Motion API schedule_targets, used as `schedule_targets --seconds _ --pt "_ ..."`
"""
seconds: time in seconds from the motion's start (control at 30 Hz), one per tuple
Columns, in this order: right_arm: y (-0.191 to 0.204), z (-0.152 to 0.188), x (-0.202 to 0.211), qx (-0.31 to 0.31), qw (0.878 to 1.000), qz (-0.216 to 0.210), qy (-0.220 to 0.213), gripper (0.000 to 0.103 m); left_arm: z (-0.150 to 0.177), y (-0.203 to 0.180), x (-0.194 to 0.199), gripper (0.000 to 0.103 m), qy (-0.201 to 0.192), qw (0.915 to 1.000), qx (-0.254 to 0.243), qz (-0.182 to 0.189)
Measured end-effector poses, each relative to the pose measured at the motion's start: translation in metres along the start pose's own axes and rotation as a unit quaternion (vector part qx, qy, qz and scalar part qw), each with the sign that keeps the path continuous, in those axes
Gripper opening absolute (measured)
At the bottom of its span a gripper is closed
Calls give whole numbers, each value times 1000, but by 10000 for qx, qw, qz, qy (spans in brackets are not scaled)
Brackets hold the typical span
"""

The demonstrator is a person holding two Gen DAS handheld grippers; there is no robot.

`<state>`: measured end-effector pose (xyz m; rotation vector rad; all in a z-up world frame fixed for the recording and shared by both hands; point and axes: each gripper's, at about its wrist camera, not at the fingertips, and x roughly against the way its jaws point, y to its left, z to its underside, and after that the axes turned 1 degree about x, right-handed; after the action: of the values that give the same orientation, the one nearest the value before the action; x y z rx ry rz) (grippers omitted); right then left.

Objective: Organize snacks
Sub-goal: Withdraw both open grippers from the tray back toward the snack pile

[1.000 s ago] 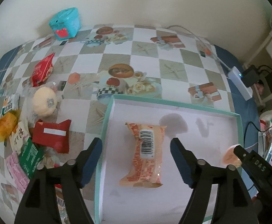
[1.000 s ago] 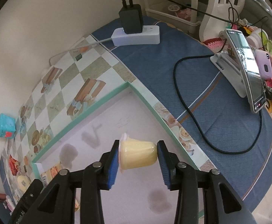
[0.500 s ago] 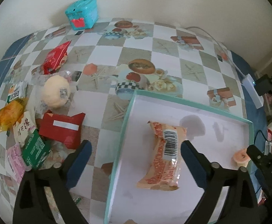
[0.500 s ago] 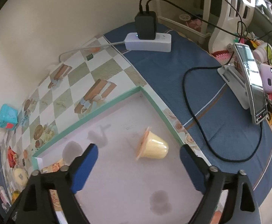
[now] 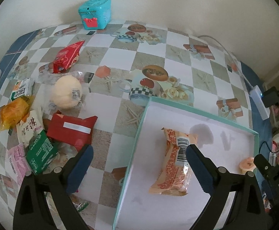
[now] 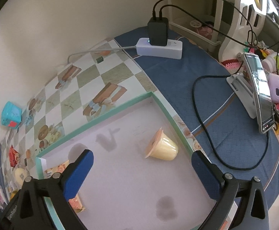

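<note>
A mint-rimmed white tray (image 5: pixel 197 109) holds an orange snack packet (image 5: pixel 174 163) with a barcode. A yellow jelly cup (image 6: pixel 164 147) lies on its side near the tray's right wall. My right gripper (image 6: pixel 142 154) hangs above the tray floor, its jaws opening wide. The cup sits below the gap, clear of both pads. My left gripper (image 5: pixel 139 149) is open and straddles the tray's left rim. Its right finger partly covers the packet, and nothing is held. A red packet (image 5: pixel 72 130), a round bun (image 5: pixel 66 92) and a green packet (image 5: pixel 40 151) lie in a pile to the left.
A teal box (image 5: pixel 95 12) stands by the wall at the back. On the blue cloth right of the tray sit a white power strip (image 6: pixel 159 48) with a black charger, a looping black cable (image 6: pixel 202 115) and a phone on a stand (image 6: pixel 260 94).
My right gripper let go of the jelly cup, which now lies tipped over in the tray, and its jaws spread wide. My left gripper widened and shifted left off the orange packet.
</note>
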<state>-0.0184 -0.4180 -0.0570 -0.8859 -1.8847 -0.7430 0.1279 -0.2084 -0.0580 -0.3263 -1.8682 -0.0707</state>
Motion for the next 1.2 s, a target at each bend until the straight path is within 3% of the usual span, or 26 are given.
schedule_targets --seconds 0.53,0.77,1.0,1.2 --pt "21 14 31 278 9989 -28 -382 103 -8 49 38 97 -436 9967 519 449" --pt "52 35 45 635 9968 -244 -413 103 -3 94 62 97 -715 9940 826 -45" --pt "86 58 62 934 9929 -607 -415 103 4 161 96 97 -1088 9831 1319 -657" --pt "121 87 69 1422 9866 -740 -293 103 15 200 116 97 -1238 9764 1347 -1144"
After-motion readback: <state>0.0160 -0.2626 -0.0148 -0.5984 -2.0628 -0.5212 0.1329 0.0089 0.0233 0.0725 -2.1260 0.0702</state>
